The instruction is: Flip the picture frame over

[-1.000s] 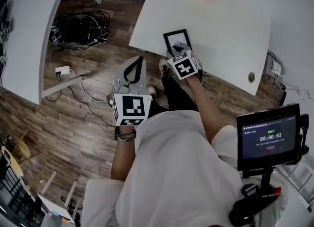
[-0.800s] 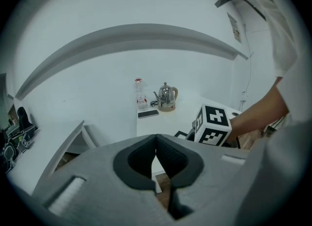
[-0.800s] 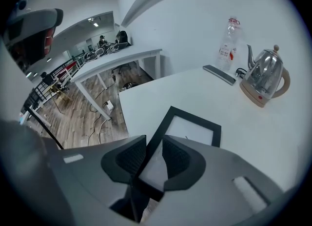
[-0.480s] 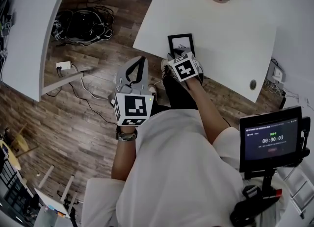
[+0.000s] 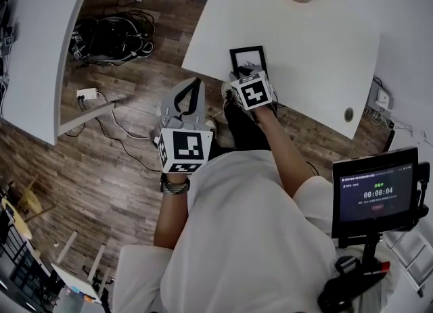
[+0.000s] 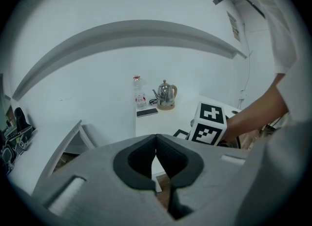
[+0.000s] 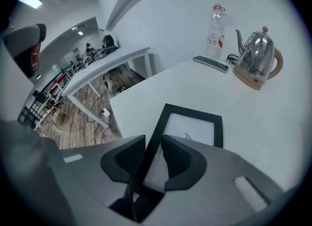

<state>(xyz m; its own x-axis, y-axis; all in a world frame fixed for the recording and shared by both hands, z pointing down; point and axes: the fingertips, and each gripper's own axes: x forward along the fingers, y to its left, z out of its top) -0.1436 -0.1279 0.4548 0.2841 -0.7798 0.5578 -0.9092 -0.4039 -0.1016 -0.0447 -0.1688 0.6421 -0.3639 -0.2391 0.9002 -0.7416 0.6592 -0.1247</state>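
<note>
The frame (image 5: 249, 58) lies flat, picture side up, at the near edge of the white surface (image 5: 318, 41), close to its corner. The right gripper (image 5: 247, 70) points steeply down at the frame's near end. In the right gripper view its jaws straddle the left rail of the frame (image 7: 194, 113), one pad under the outer edge and the other over the glass. The right gripper (image 7: 152, 156) stands narrowly apart and has just been closing on the rail, and the pads do not plainly press it. The left gripper (image 5: 188, 88) hangs over the wood floor (image 5: 115, 170), well apart from the frame, with its pads (image 6: 146, 154) together and nothing between them. A kettle (image 7: 256, 56), a bottle (image 7: 214, 25) and a phone (image 7: 210, 63) stand at the surface's far side.
</note>
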